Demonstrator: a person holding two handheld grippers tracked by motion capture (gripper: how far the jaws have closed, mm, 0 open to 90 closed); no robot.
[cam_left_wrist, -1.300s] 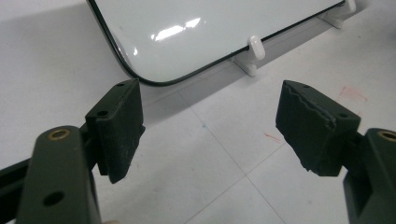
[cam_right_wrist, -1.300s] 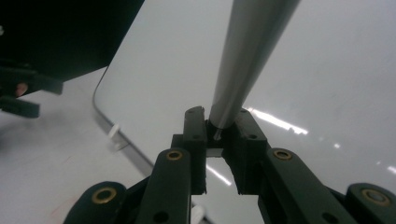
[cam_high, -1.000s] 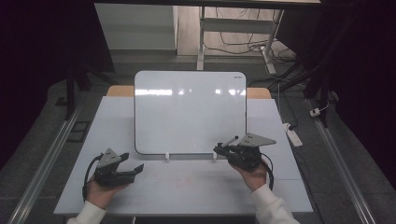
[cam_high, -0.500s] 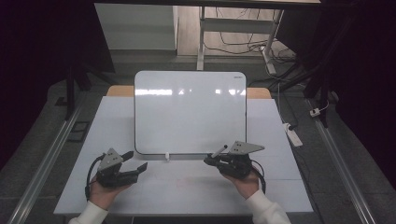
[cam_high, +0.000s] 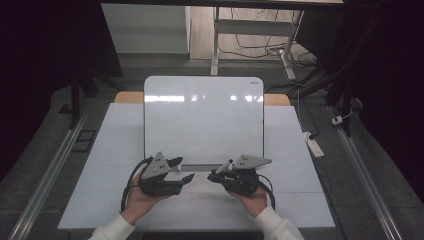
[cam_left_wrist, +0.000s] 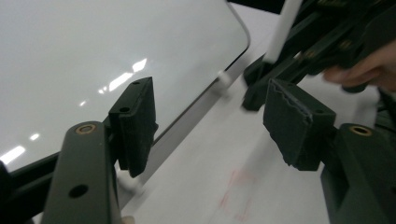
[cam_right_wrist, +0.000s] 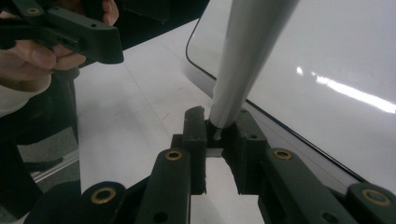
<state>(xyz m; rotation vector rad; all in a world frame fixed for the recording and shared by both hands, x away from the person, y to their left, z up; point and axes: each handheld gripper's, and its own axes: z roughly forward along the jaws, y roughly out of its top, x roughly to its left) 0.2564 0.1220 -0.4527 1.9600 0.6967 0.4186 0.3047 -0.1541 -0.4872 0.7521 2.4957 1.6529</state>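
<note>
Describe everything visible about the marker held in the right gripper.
The marker is a slim, light grey-white stick with a smooth, plastic-looking barrel. The right gripper is shut on one end of it, the black jaws pressing it from both sides. From there it rises tilted, up and away from the jaws, over the near edge of the whiteboard. In the high view it pokes out short and slanted toward the board. Its far end is cut off or blurred, so cap and tip cannot be told.
</note>
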